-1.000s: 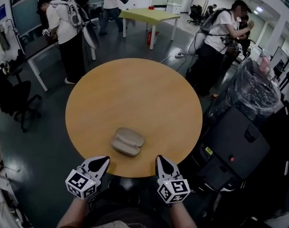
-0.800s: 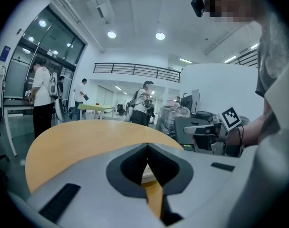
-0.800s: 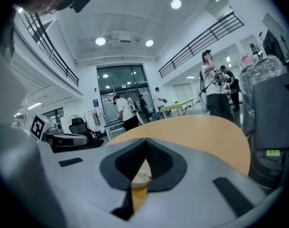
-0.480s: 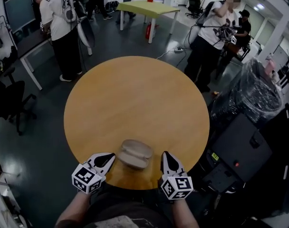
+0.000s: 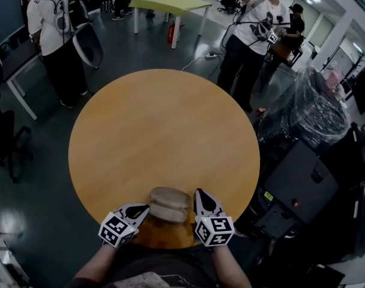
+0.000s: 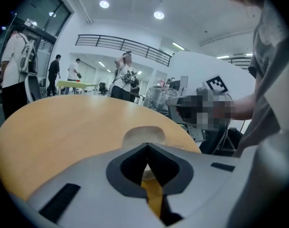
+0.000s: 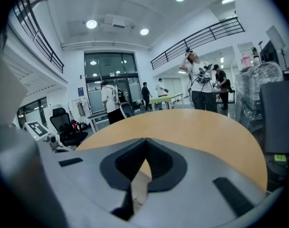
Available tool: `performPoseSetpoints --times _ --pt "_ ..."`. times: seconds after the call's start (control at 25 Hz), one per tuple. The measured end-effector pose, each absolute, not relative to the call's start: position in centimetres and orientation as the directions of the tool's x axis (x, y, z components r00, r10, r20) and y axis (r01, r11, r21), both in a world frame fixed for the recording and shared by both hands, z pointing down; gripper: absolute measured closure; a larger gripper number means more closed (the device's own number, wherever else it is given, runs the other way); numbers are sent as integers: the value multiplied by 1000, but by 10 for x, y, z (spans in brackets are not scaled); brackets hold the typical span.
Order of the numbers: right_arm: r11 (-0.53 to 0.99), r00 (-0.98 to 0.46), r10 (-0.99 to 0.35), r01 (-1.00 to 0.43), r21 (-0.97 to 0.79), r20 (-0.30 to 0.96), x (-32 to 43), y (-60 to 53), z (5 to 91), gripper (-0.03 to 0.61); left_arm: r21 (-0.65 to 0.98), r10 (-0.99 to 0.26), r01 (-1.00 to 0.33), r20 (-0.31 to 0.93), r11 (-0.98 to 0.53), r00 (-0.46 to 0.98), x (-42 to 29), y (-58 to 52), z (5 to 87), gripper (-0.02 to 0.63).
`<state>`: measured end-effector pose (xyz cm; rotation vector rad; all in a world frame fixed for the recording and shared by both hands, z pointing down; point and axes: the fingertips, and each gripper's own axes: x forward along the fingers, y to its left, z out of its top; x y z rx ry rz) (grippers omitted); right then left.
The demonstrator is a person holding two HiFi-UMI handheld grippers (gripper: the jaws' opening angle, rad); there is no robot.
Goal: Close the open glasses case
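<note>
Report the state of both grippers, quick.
Left gripper: shut, fingers together, holding nothing.
Right gripper: shut, fingers together, holding nothing.
The glasses case lies between them on the table, ungrasped.

Left gripper (image 6: pixel 147 149), lower centre: jaws together at the tips. Glasses case (image 6: pixel 144 135), centre, just beyond the tips. Round wooden table (image 6: pixel 59 127), left. People standing, upper left.

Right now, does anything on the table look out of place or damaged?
Nothing looks spilled or damaged. The glasses case lies open by the near edge of the table, between the left gripper and the right gripper.
</note>
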<state>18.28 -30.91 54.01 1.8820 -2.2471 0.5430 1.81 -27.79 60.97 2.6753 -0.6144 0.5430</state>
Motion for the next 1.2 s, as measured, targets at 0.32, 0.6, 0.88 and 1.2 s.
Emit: performPoseSetpoints --times 0.32,0.6,0.88,1.2 --pt "125 -195 -866 -976 -180 461 185 -326 574 589 292 -212 -391 494 -873 843 33 -261 649 607" --pt "178 -261 -801 -963 -201 538 169 -328 592 589 316 -152 -353 517 -881 842 45 -236 667 607" --pt "237 -333 -703 -943 -234 628 155 -314 611 589 306 -171 -367 516 -878 840 50 -234 668 607" --pt "381 -437 -639 -895 -234 633 133 -279 610 589 243 -189 -360 527 -901 828 60 -229 670 607"
